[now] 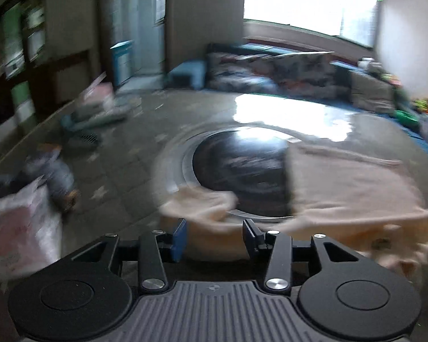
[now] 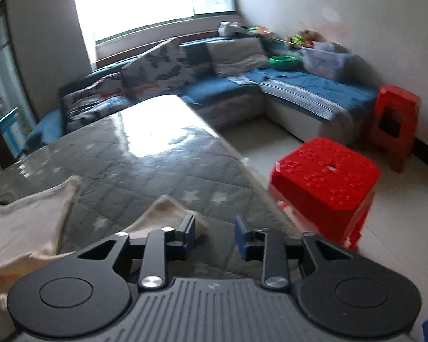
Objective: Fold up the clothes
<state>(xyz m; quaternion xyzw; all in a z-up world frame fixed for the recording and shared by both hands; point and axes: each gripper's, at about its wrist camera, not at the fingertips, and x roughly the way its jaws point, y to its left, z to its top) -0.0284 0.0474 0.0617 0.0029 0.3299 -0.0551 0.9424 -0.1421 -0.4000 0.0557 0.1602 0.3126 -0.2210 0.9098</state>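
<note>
A pale peach garment (image 1: pixel 351 193) lies on a grey quilted table cover with stars (image 1: pixel 122 154), partly over a dark round plate (image 1: pixel 239 168) set in the table. My left gripper (image 1: pixel 214 238) is open, with a bunched part of the garment (image 1: pixel 205 205) just beyond its fingers. In the right wrist view the garment (image 2: pixel 25 228) lies at the lower left, and one corner (image 2: pixel 168 211) reaches the left fingertip. My right gripper (image 2: pixel 214 235) is open and empty above the table near its right edge.
Two red plastic stools (image 2: pixel 325 185) (image 2: pixel 396 122) stand on the floor right of the table. A blue sofa with cushions (image 2: pixel 242 82) runs behind it under a bright window. Plastic bags (image 1: pixel 20 233) and small items (image 1: pixel 54 171) lie on the table's left part.
</note>
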